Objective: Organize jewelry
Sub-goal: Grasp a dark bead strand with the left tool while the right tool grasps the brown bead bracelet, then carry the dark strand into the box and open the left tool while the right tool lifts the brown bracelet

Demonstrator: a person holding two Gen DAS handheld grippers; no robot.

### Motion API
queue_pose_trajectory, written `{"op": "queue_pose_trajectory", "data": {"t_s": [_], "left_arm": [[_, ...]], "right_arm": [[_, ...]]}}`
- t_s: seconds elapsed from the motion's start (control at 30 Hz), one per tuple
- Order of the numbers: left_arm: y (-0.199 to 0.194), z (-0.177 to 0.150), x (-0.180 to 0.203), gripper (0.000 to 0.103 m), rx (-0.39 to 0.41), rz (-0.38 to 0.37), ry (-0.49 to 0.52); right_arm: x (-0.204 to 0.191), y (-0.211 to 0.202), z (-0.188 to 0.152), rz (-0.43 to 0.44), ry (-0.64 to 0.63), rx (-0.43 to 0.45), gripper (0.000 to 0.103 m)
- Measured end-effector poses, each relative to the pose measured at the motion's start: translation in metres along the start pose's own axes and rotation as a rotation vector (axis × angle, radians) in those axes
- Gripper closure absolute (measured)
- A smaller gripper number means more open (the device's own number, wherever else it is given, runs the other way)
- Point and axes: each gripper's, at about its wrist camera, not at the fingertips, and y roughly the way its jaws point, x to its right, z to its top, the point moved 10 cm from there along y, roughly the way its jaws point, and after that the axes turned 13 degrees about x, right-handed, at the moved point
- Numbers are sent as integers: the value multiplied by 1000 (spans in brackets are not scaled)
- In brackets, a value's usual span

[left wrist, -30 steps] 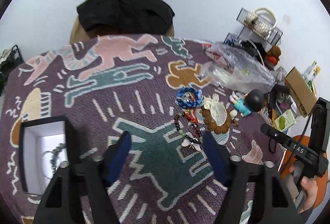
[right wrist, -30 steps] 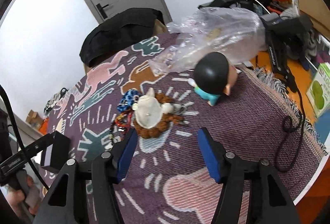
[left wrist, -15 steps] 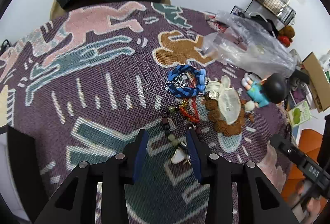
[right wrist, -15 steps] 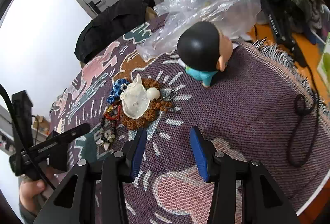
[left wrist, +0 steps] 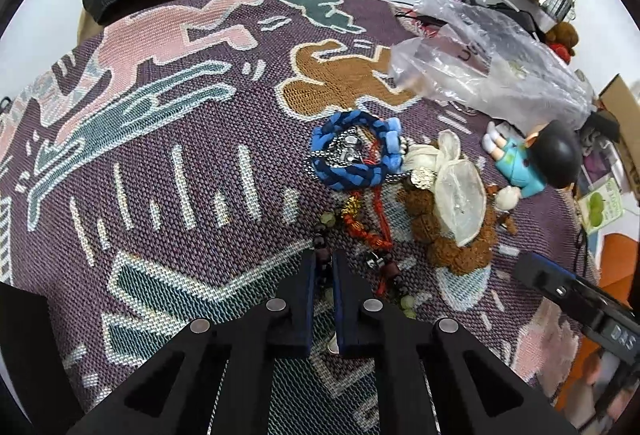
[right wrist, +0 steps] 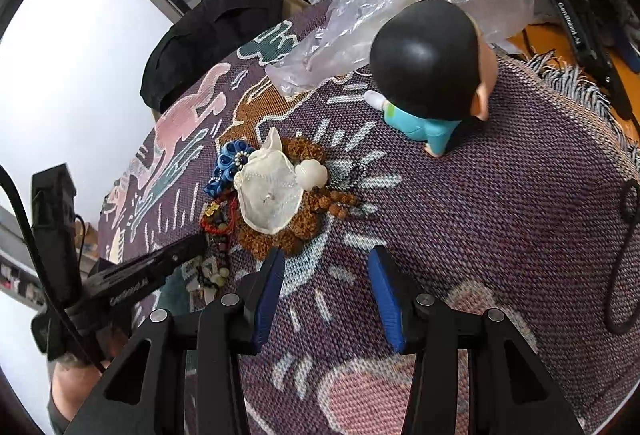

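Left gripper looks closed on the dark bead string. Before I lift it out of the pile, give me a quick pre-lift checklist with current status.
1. left gripper shut on the dark bead bracelet: ok, beads sit between the nearly closed pads.
2. Grip takes only that strand: cannot tell, the pads hide the contact.
3. Bracelet free of the red bead strand: not ok, they lie tangled together.
4. blue braided bracelet outside the grip: ok.
5. right gripper open, holding nothing, out of the way: ok, it hovers near the brown bead strand.
6. Jewelry box in view for drop-off: not ok, neither view shows it.
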Motion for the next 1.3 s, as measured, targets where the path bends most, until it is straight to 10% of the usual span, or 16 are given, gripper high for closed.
{"op": "queue_pose_trajectory", "data": {"t_s": [0.93, 1.3], "left_arm": [[-86, 27, -36, 95, 165, -53, -66], [-113, 35, -42, 95, 215, -63, -84]], "right_arm": [[-18, 46, 12, -119, 2, -68, 79], [-30, 27, 19, -36, 30, -48, 83]]}}
